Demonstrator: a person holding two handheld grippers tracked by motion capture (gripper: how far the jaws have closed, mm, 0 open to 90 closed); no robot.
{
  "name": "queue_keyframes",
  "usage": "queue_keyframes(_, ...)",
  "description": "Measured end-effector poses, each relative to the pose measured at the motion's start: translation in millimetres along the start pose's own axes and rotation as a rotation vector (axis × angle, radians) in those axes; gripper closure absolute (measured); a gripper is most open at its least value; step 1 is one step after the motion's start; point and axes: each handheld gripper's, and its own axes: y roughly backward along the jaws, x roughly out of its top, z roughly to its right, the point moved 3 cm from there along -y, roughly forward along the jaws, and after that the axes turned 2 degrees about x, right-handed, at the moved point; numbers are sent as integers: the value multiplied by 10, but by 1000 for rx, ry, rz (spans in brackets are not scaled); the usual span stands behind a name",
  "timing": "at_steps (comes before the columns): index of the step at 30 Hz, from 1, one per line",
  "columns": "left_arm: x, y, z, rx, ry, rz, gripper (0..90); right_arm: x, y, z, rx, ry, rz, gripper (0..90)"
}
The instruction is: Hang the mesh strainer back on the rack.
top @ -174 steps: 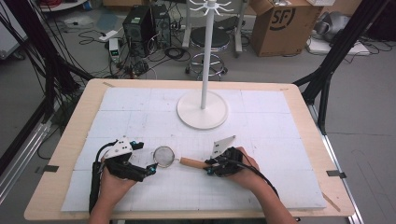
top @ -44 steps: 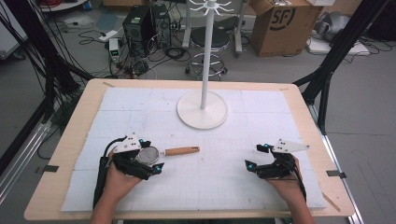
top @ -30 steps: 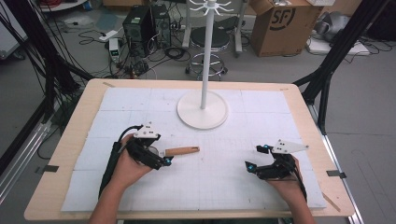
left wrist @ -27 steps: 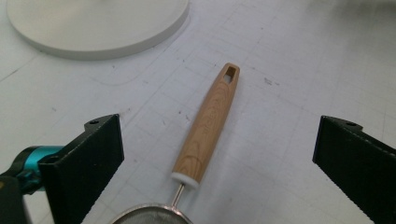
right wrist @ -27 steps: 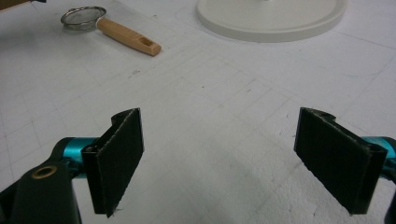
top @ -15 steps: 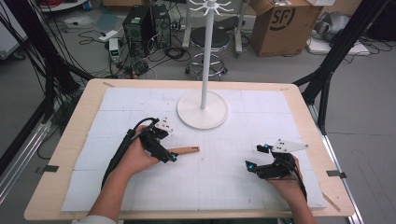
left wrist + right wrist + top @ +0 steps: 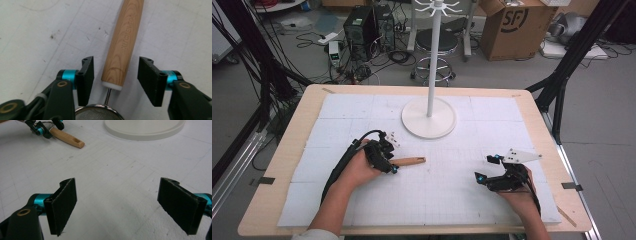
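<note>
From the high view, the left gripper (image 7: 388,161) sits on the white mat (image 7: 462,200) a bit left of centre, with the wooden handle (image 7: 409,161) of a small strainer poking out to its right. The white stand (image 7: 429,118) has its round base further back, near the middle of the table (image 7: 297,135), well apart from the handle. The right gripper (image 7: 486,168) rests on the mat over on the right side, jaws spread wide, nothing between them.

Left gripper view: the left gripper (image 7: 113,80) has its jaws open on either side of the handle (image 7: 123,42), with a gap on each side, so not touching it. The handle ends in a white cap, a thin wire runs down from that to the strainer (image 7: 98,113), whose metal rim and mesh peek in at the bottom edge.

Right gripper view: the right gripper (image 7: 120,205) is wide open over bare mat (image 7: 112,170), holding nothing. Far off at top left you can see the handle (image 7: 67,138) lying flat with the other gripper (image 7: 44,127) around its near end, and the base of the stand (image 7: 145,128) at the top.
</note>
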Motion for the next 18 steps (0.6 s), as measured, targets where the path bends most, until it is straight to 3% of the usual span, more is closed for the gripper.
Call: queue_keyframes(18,54,0,104,40,-23,-52,675,-3,-13,-3,-3,1,-11,153)
